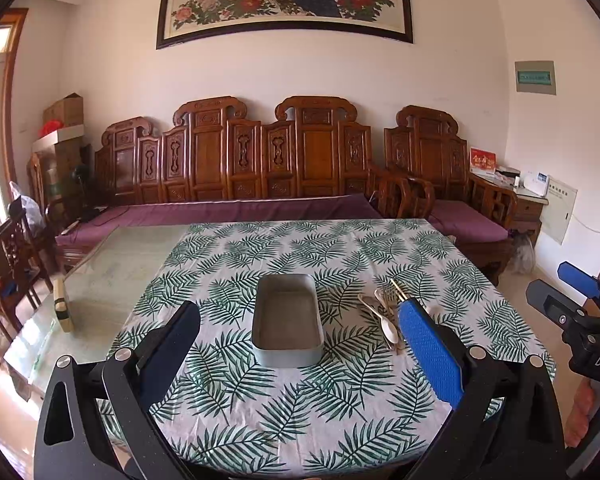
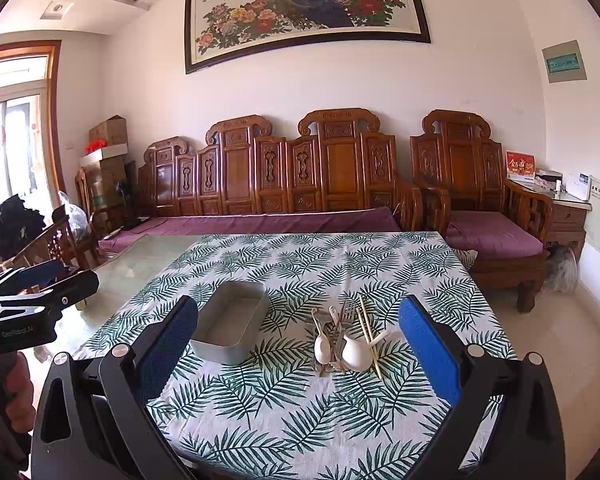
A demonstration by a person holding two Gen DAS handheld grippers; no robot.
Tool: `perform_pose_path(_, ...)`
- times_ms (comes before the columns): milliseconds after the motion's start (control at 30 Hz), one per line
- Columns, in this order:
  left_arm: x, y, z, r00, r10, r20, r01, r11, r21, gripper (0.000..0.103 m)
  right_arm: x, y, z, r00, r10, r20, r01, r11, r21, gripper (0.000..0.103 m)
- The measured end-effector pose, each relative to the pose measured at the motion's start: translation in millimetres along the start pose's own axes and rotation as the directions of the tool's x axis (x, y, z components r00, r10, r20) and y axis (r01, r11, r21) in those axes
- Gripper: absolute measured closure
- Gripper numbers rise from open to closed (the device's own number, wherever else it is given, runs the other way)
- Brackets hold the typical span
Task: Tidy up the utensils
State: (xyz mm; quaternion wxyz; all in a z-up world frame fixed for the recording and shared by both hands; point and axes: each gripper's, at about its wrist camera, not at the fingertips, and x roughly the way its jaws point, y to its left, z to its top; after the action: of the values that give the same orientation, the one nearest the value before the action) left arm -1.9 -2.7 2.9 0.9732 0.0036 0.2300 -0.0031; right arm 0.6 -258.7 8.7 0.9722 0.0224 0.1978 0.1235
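Both tongs hang above the near edge of the table, spread wide and grasping nothing. The left tongs frame the empty grey tin, which sits straight ahead between their tips. The right tongs frame the heap of utensils, which lies just beyond their tips and a little toward the right blade, with the tin off to the left of the left blade.

The heap is the trouble. Two white spoons, a metal fork and a pair of chopsticks lie crossed over one another. Closing on one piece would likely drag or flip its neighbours. The chopsticks are thin and low on the cloth, so the blades may slip over them or pinch the tablecloth instead.

The long axes of the pieces run mostly away from the tongs, fanning slightly. The spoon bowls point toward the tongs and their handles point away. The fork's tines point away. The chopsticks slant from near right to far left. The tin's long axis also runs away from the left tongs, so pieces could drop in lengthwise.
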Motion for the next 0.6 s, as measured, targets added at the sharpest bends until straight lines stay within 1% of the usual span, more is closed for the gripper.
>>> perform_pose_path(600,-2.2,-1.1,0.7,1.0,-0.003,-0.003,0.003,1.0,0.002,0.006,-1.3,1.9,-1.1,1.0,-0.002,-0.002,0.002,1.0,0.001,0.002)
